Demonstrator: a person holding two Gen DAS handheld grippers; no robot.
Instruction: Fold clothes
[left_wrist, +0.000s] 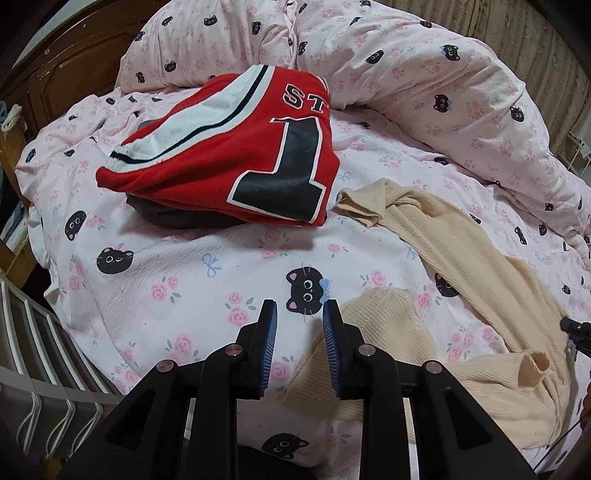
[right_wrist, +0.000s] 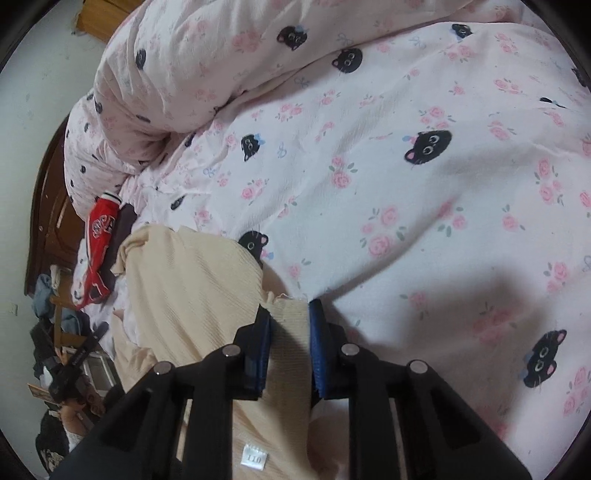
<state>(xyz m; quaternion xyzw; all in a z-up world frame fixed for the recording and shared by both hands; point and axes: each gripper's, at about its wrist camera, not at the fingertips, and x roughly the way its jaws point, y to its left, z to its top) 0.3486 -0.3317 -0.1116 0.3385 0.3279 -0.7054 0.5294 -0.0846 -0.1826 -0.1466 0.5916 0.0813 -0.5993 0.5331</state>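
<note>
Cream ribbed top (left_wrist: 480, 295): lies crumpled on the bed, from about 1 o'clock down to 4 o'clock of the left wrist view, one sleeve reaching toward the red jersey (left_wrist: 229, 155).
Left wrist view, left hand-held gripper (left_wrist: 300, 310): jaws a narrow way apart with nothing between them; the right pad (left_wrist: 330, 350) sits just beside the top's near hem, the quilt (left_wrist: 166, 280) showing in the gap.
Left wrist view, done pile: the red jersey sits folded at 11 o'clock on a dark garment, well apart from the cream top.
Right wrist view, right hand-held gripper (right_wrist: 289, 308): jaws drawn narrow with an edge of the cream ribbed top (right_wrist: 192, 280) between the pads, which appear to pinch it; a size label (right_wrist: 254, 459) shows at 6 o'clock.
Right wrist view, surroundings: flowered quilt (right_wrist: 406, 221) fills 12 to 4 o'clock; the red jersey (right_wrist: 99, 236) lies at 9 o'clock.
Step in hand, as I judge it: taking two edges of the top to spread it flat.
How to do it well: let the left side take only the hem's single layer, not the quilt; lift both ends evenly, pull taut, lay it smooth before folding.
</note>
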